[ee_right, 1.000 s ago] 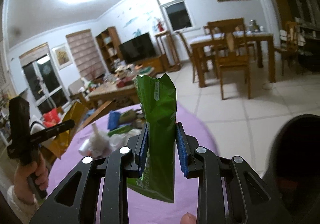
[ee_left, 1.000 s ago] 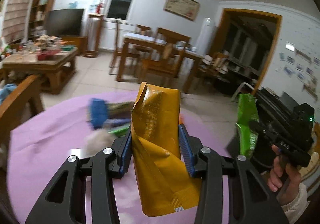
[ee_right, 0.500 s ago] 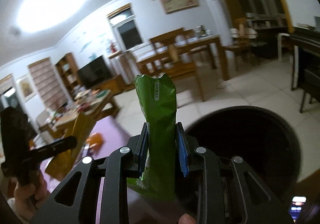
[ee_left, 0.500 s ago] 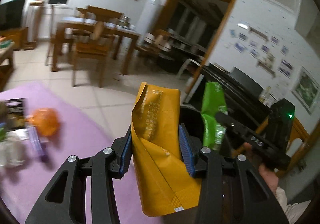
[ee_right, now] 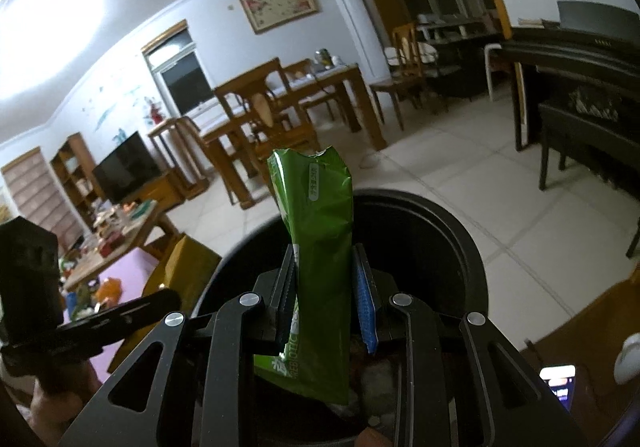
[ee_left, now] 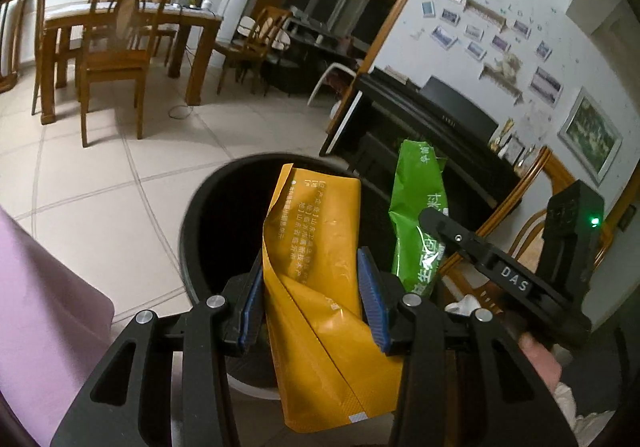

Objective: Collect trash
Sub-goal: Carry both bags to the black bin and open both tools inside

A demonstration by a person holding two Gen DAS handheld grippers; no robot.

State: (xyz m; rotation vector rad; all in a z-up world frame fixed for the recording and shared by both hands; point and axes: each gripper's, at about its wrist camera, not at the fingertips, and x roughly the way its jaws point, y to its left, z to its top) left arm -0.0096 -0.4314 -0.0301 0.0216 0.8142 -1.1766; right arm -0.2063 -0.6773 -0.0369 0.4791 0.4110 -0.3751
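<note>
Both hands have swung away from the purple worktop (ee_left: pixel 48 311) and now sit over the black trash bin (ee_left: pixel 192 231). The left hand-held gripper (ee_left: pixel 312 295) is clamped on a yellow wrapper (ee_left: pixel 316 247), the right hand-held gripper (ee_right: pixel 326 291) on a green wrapper (ee_right: pixel 320 247). Each wrapper hangs above the bin's mouth, so parting the jaws well inside the rim should drop them cleanly.

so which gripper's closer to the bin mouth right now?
Right, narrowly. The right gripper holds the green wrapper over the middle of the bin opening. The left gripper holds the yellow pouch over the bin's near rim.
</note>
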